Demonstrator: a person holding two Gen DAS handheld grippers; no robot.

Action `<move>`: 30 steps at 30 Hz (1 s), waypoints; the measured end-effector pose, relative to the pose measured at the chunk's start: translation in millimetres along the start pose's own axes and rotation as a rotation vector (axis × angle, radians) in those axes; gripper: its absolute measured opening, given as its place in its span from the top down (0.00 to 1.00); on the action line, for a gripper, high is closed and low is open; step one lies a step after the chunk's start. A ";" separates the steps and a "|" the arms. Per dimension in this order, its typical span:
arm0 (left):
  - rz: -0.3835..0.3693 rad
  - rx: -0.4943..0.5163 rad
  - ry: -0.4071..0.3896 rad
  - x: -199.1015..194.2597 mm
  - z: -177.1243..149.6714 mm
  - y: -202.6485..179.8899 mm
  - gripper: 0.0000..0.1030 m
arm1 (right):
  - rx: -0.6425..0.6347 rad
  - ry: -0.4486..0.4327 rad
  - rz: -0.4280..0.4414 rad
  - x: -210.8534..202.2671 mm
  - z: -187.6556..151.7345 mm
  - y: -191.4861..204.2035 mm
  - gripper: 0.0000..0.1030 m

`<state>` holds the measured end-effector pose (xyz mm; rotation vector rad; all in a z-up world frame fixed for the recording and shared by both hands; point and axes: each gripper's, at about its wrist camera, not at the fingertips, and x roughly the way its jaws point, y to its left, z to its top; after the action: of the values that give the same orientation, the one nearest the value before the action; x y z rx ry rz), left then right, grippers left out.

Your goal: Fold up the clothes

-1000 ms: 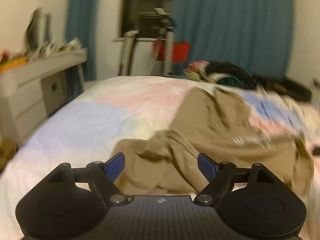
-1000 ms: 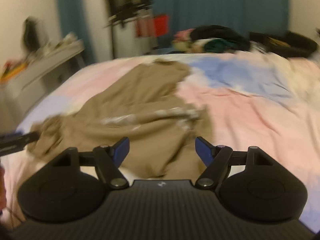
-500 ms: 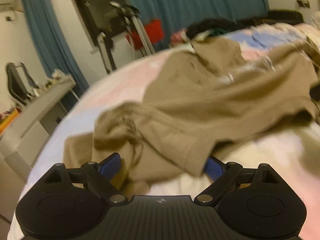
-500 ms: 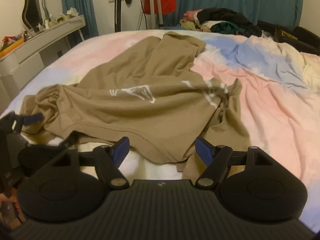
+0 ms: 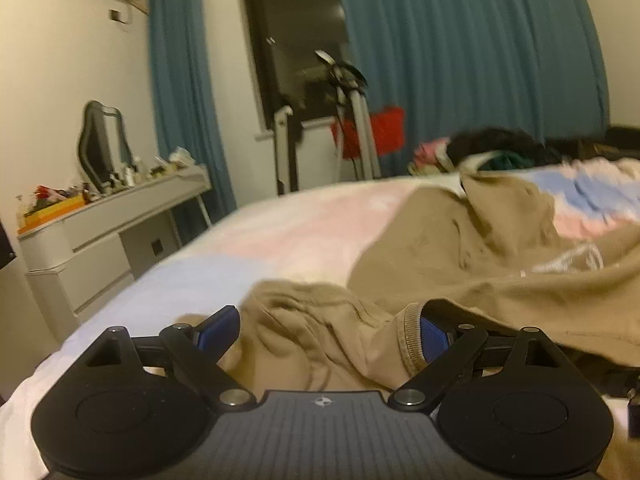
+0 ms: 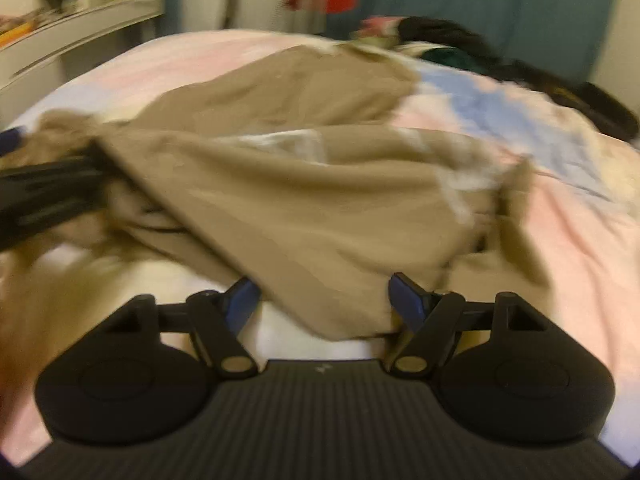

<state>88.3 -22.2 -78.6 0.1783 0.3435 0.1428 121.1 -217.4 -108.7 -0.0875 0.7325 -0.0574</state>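
Tan T-shirt (image 5: 500, 280) lies crumpled on the bed (image 5: 280, 232), over the pink/blue/white bedsheet (image 6: 560, 216). White print on the shirt is visible in both views, partly folded under.

Left gripper (image 5: 326, 330): jaws wide apart, nothing clamped. A bunched part of the shirt with a ribbed edge sits in the gap; the ribbed hem lies against the right blue pad, while the left pad shows no contact. So fabric is in the gap, not gripped.

Right gripper (image 6: 320, 300): jaws spread fairly wide. The near hem of the shirt drapes across the gap and overlaps the pads. The frame is motion-blurred and I can't see the pads pressing on the cloth, so I read it as not gripping. Left gripper is visible at the left edge of the right wrist view as a dark blurred shape at the shirt's bunched end.

Background: pile of other clothes (image 5: 492, 152) at the far side of the bed, white dresser (image 5: 100, 232) with clutter and a mirror on the left, teal curtains (image 5: 460, 40), red bag (image 5: 380, 130) by a metal stand.
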 end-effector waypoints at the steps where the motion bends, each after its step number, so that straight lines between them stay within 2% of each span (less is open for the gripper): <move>1: 0.009 -0.011 -0.015 -3.6 2.1 1.0 0.10 | 0.048 -0.022 -0.028 -4.1 1.5 -8.6 0.28; 6: -0.012 -0.033 -0.077 -28.1 8.6 1.3 0.10 | 0.312 -0.203 -0.068 -40.0 7.8 -51.0 0.28; 9: -0.051 -0.006 -0.085 -41.4 8.3 -5.6 0.10 | 0.365 -0.285 -0.095 -56.0 6.7 -60.2 0.28; 13: -0.057 0.089 -0.056 -37.2 0.5 -25.5 0.11 | 0.375 -0.302 -0.096 -59.1 5.8 -62.7 0.28; 16: -0.039 0.163 -0.030 -18.8 -8.3 -40.7 0.11 | 0.371 -0.286 -0.086 -56.2 6.9 -60.4 0.28; 19: 0.014 0.180 -0.018 -0.3 -12.4 -44.5 0.11 | 0.334 -0.273 -0.084 -52.6 5.7 -53.9 0.28; 22: 0.045 0.106 0.010 15.9 -7.8 -32.8 0.13 | 0.256 -0.185 -0.076 -35.6 1.0 -43.0 0.28; 25: 0.087 0.017 -0.019 17.9 -1.4 -18.0 0.13 | 0.179 -0.079 -0.068 -16.1 -4.9 -31.9 0.28; 29: 0.106 -0.120 -0.071 6.0 9.5 7.9 0.12 | 0.195 -0.014 -0.120 -6.7 -18.5 -32.5 0.28; 30: 0.110 -0.148 -0.081 1.4 12.1 12.2 0.12 | 0.222 -0.022 -0.155 -8.9 -19.6 -36.7 0.28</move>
<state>92.5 -11.9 -65.5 0.0565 0.2410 0.2676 100.6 -254.4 -113.6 0.0678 0.6921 -0.2844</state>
